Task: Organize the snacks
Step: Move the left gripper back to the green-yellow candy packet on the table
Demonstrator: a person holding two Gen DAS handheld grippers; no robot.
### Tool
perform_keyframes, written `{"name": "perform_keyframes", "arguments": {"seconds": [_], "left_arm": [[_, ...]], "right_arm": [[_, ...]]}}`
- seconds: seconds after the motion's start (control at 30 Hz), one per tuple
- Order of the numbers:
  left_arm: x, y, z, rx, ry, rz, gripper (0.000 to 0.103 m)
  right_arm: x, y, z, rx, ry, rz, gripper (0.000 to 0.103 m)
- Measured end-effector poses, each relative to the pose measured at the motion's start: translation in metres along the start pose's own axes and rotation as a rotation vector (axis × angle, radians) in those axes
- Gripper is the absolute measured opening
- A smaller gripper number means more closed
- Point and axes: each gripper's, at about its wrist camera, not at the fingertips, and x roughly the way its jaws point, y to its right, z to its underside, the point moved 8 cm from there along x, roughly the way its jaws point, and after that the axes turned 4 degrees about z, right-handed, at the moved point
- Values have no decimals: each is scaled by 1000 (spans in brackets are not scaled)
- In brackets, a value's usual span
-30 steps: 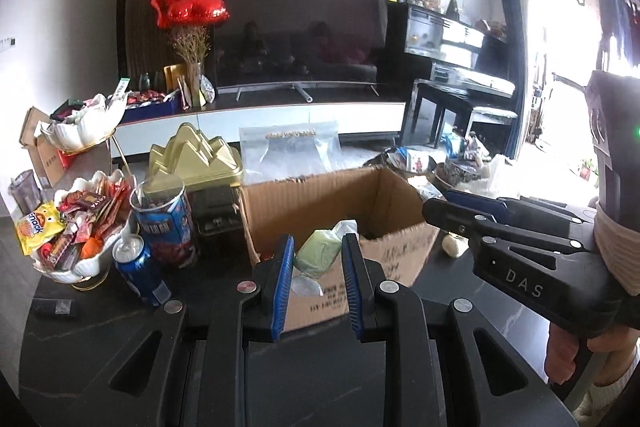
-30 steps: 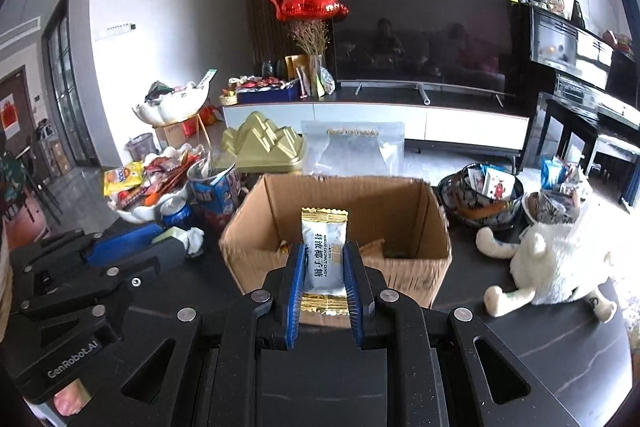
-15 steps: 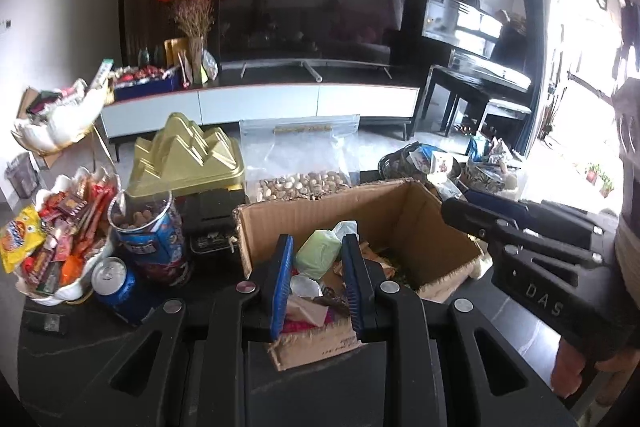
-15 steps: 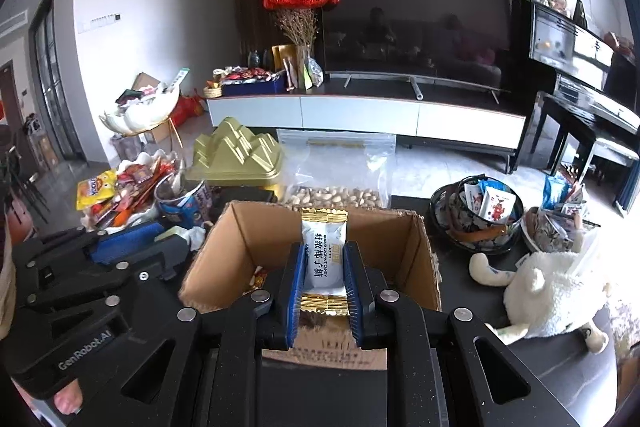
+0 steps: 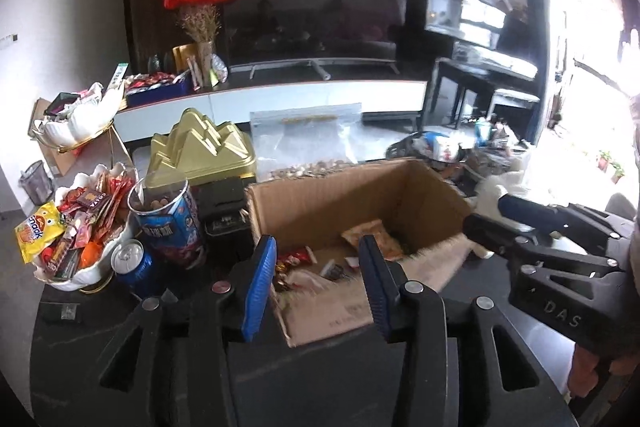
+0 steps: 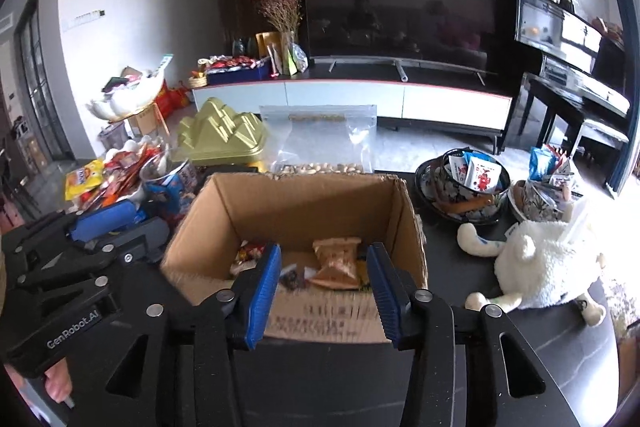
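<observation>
An open cardboard box (image 5: 304, 203) (image 6: 304, 207) stands on the dark table and holds several wrapped snacks, among them an orange packet (image 5: 374, 237) (image 6: 336, 261). My left gripper (image 5: 316, 271) is open and empty, just above the box's near left corner. My right gripper (image 6: 324, 275) is open and empty over the box's near edge. Each gripper shows in the other's view: the right one (image 5: 560, 251) at right, the left one (image 6: 80, 247) at left.
A white shell dish of snacks (image 5: 76, 227), a blue can (image 5: 134, 263) and a blue snack tub (image 5: 168, 215) stand left of the box. A gold tin (image 5: 204, 151) and a bag of nuts (image 6: 320, 147) lie behind it. Patterned bowls (image 6: 464, 183) and a white plush toy (image 6: 540, 263) lie right.
Both grippers have opened. The green packet has left the left gripper and the white-and-gold packet has left the right gripper. Both grippers moved closer over the box.
</observation>
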Motion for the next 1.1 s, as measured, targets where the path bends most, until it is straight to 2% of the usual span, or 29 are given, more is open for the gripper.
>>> {"name": "perform_keyframes", "arguments": {"seconds": [0.17,0.3,0.37,0.43,0.5,0.83,0.97,1.1], "left_arm": [[-39,19,13,40,47,6,49],[-63,34,25,74,70,12,50],[-76,42,34,86,82,18,55],[-88,50,43,97,93,31,58],[-95,57,52,111,95,36,58],[-114,99,110,148,38,136,62],[-110,112,136,153,-8,178,62],[-103,119,159,169,-45,189,62]], "right_arm": [[-42,-1,20,0,30,-4,46],[-73,3,37,3,47,23,54],[-88,4,45,3,50,19,54],[-101,7,54,0,53,37,60],[-113,7,64,-8,66,49,62],[-143,14,136,-20,14,70,62],[-146,19,164,-4,-23,72,62],[-143,25,191,10,-58,85,62]]}}
